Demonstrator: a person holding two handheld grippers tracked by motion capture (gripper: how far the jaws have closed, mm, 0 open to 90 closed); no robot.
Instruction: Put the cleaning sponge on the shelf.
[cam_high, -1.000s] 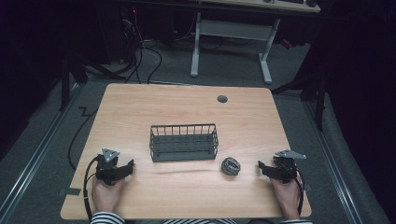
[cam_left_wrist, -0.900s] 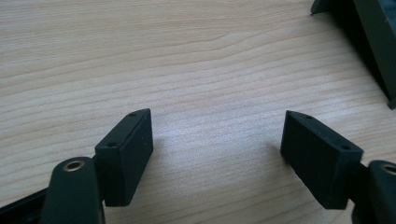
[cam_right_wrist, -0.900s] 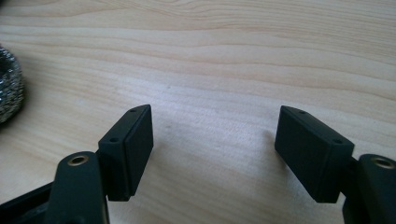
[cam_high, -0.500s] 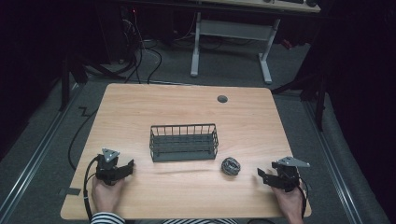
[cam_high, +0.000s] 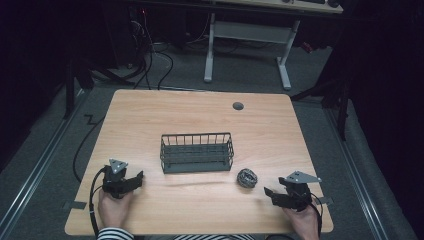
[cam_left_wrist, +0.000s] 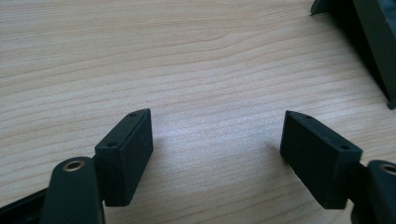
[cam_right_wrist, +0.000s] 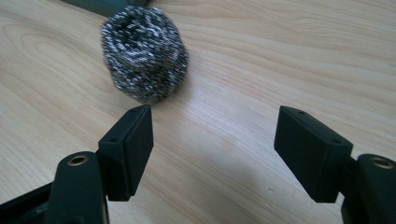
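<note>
I work in a lab-like room: my wooden table (cam_high: 200, 120) sits among dark curtains, floor cables (cam_high: 150, 60) (tangled) and a height-adjustable desk frame (cam_high: 247, 35).

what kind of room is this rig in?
Probably a lab or workshop set up for recording, not a home. A lone wooden table stands on grey carpet, loose cables trail across the floor behind it, and a white-legged desk stands further back. The surroundings are dark.
</note>
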